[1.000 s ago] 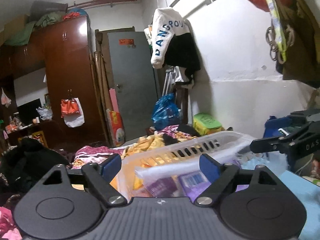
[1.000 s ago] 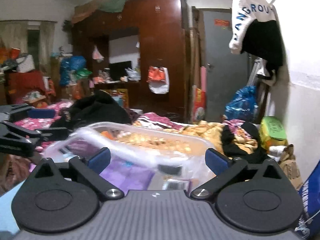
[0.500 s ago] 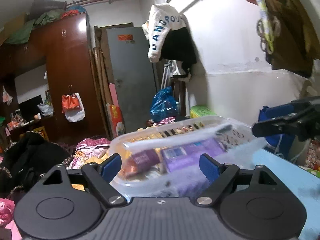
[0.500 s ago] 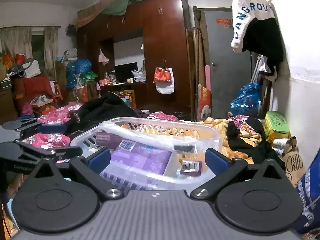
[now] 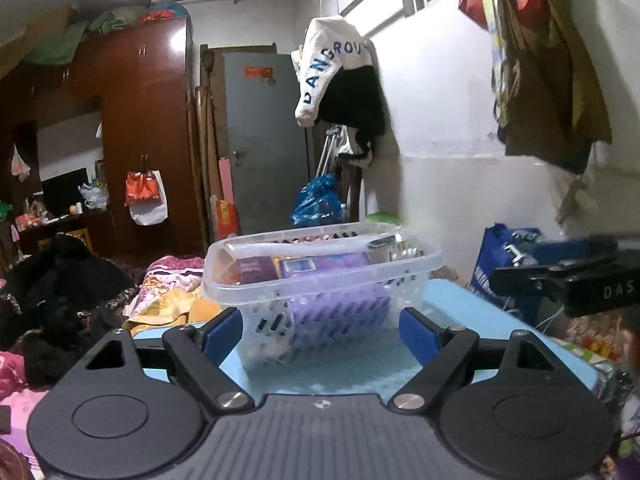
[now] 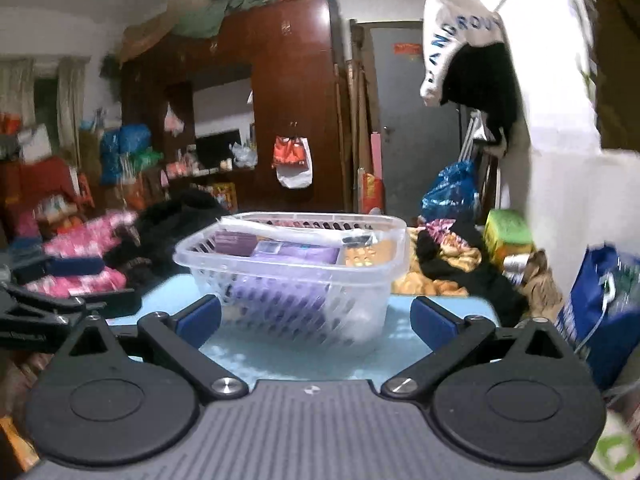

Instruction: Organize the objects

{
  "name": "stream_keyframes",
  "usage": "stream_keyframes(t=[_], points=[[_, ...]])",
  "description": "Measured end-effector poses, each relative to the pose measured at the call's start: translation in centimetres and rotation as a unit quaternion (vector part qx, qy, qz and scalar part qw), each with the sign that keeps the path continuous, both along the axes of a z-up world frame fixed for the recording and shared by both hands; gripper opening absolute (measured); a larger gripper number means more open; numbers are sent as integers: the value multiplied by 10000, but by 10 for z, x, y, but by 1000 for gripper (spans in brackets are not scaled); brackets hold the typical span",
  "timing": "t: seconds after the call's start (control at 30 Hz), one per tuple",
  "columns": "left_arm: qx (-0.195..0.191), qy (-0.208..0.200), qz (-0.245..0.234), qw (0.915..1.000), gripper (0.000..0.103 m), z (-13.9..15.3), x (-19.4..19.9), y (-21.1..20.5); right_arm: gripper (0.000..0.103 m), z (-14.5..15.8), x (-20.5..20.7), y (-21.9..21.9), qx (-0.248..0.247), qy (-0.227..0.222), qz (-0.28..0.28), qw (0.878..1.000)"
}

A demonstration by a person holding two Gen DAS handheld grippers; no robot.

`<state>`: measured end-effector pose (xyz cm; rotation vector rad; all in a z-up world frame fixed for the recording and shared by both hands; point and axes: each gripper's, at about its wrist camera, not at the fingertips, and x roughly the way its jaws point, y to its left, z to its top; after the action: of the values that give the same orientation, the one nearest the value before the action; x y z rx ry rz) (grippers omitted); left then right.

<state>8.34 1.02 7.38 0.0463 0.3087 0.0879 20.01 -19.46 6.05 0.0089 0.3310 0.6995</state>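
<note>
A clear plastic slotted basket [image 5: 320,280] stands on a light blue table [image 5: 460,304]. It holds purple packs [image 5: 320,266] and a clear plastic-wrapped item lying across the top. The basket also shows in the right wrist view [image 6: 292,280], with purple packs [image 6: 296,252] inside. My left gripper [image 5: 320,330] is open and empty, just short of the basket's near side. My right gripper [image 6: 314,316] is open and empty, also just short of the basket. The right gripper shows at the right edge of the left wrist view [image 5: 568,276].
A bed with heaped clothes [image 6: 440,256] lies behind the table. A blue bag [image 5: 504,256] stands at the table's right. A dark wardrobe [image 5: 148,136], a grey door [image 5: 264,140] and hanging clothes [image 5: 340,76] line the far walls.
The basket went from tilted and held up close to the cameras to standing level on the blue table. Both grippers have drawn back from it.
</note>
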Motion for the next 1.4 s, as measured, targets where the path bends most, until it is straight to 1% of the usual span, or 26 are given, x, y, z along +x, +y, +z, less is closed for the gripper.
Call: stream_keyframes(t=[0.07,0.17,0.23,0.33,0.47,0.63,0.77,1.4], points=[[-47,-72,-69,9999,91,-1,-6,-4,103,-2,1,2,-82,-38,-41,10000],[-224,-155,-256,9993,92,-3,-8,-4,103,-8,5,8,-292,-64,-151,9994],[-291,-216,-229,9991,92,-6,-8,-7,103,-10,9,10,-328,-60,-174,9993],[-239,-268,-141,9993,95,-11,-9,-11,103,-16,4,6,-294,-25,-130,9995],[-224,-271,-72,9994,96,-13,-10,-13,103,-18,-3,4,-251,-23,-73,9997],[-226,-196,54,9995,96,-16,-10,-13,103,-20,-7,4,-263,11,19,9997],[-205,-145,164,9995,96,-19,-10,-11,103,-21,-8,6,-315,-36,-12,9995],[-193,-110,250,9994,96,-20,-9,-10,103,-20,-9,5,-314,-44,0,9995]])
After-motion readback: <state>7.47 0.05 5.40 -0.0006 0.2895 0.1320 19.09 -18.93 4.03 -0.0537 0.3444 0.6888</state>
